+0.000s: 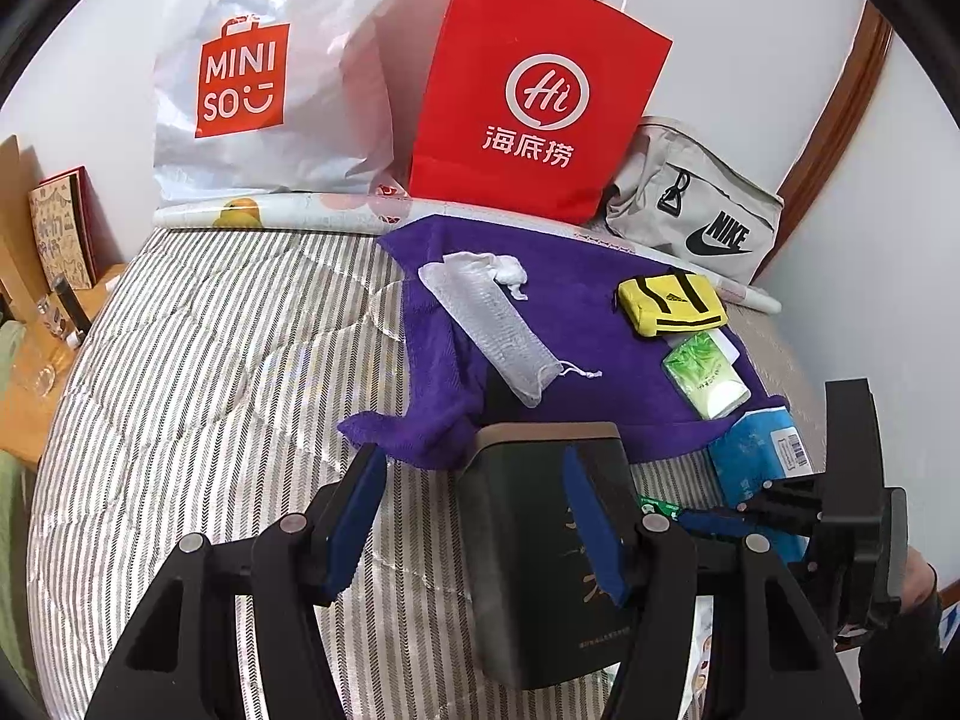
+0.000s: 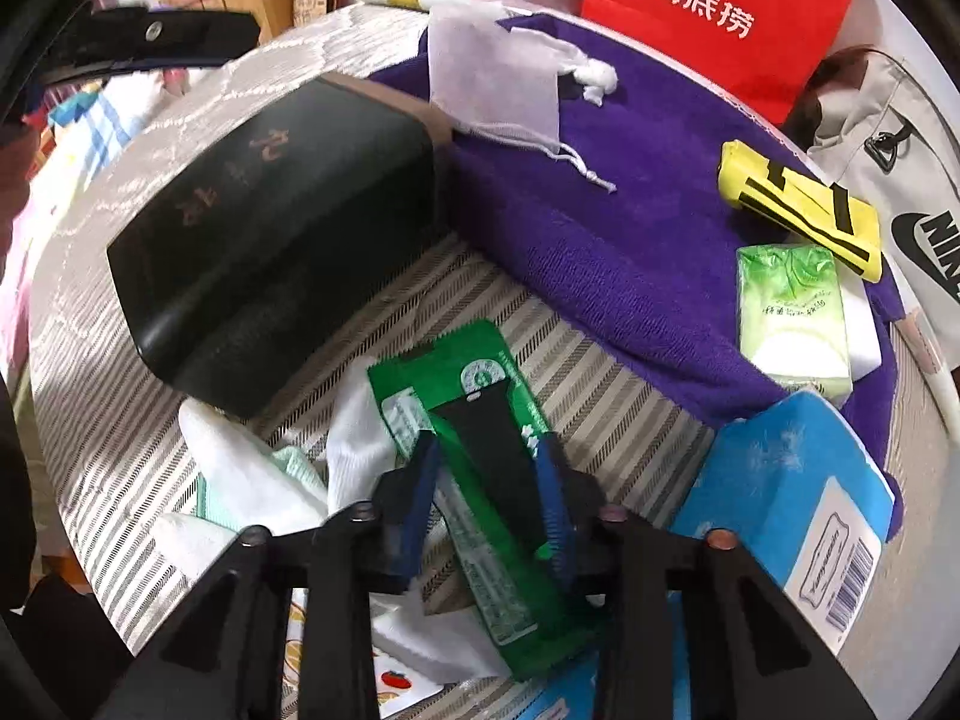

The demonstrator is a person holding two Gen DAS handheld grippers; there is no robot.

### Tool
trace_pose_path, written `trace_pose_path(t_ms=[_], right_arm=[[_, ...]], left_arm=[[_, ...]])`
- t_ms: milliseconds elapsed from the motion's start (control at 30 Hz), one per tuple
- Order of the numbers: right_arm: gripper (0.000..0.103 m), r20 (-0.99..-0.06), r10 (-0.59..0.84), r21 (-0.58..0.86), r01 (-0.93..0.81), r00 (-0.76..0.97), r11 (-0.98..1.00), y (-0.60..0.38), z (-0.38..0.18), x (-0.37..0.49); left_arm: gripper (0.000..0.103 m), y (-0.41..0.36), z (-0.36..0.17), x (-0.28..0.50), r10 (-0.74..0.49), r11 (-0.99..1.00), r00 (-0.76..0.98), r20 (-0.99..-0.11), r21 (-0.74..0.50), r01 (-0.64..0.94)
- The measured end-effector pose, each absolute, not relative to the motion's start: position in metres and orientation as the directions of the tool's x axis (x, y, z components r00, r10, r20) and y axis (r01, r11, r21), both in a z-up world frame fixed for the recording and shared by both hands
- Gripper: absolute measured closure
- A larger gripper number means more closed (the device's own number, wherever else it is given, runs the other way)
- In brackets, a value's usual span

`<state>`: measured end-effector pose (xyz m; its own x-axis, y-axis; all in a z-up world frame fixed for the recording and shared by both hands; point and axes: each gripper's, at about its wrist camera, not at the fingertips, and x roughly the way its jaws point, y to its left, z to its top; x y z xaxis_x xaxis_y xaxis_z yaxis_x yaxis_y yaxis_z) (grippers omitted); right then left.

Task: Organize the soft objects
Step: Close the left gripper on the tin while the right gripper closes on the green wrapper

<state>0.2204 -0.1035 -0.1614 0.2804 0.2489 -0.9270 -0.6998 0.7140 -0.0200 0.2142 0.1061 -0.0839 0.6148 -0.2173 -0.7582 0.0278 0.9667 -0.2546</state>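
Observation:
A purple towel point(image 1: 576, 324) lies on the striped bed with a white mesh pouch point(image 1: 489, 324), a yellow pouch point(image 1: 672, 303) and a green tissue pack point(image 1: 708, 375) on it. A dark box point(image 1: 540, 540) lies in front of it, partly on its edge. My left gripper point(image 1: 480, 522) is open, one finger beside the box and one over it. My right gripper point(image 2: 489, 510) straddles a green packet point(image 2: 480, 462) with its jaws partly apart; it also shows in the left wrist view point(image 1: 714, 519). A blue tissue pack point(image 2: 798, 492) lies at the right.
A white MINISO bag point(image 1: 264, 78), a red paper bag point(image 1: 540, 96) and a grey Nike bag point(image 1: 696, 204) stand along the wall behind the towel. A wooden side table point(image 1: 48, 324) is at the left. White cloths point(image 2: 240, 480) lie under the right gripper.

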Motion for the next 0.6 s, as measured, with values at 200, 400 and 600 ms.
trace_pose_path(t_ms=[200,400,600], right_arm=[[0.098,-0.912,0.325,0.073,-0.679,0.252,0.73,-0.109,-0.148,0.218],[0.098,-0.896,0.38,0.164,-0.625,0.229,0.763,-0.112,-0.14,0.234],[0.095,-0.917,0.348,0.155,-0.631,0.194,0.76,-0.108,-0.156,0.221]], left_arm=[[0.044,0.107,-0.083,0.21,-0.224,0.965,0.61,-0.76,-0.26,0.03],[0.044,0.108,-0.083,0.207,-0.22,0.966,0.609,-0.762,-0.256,0.029],[0.044,0.108,-0.084,0.207,-0.222,0.966,0.607,-0.763,-0.258,0.028]])
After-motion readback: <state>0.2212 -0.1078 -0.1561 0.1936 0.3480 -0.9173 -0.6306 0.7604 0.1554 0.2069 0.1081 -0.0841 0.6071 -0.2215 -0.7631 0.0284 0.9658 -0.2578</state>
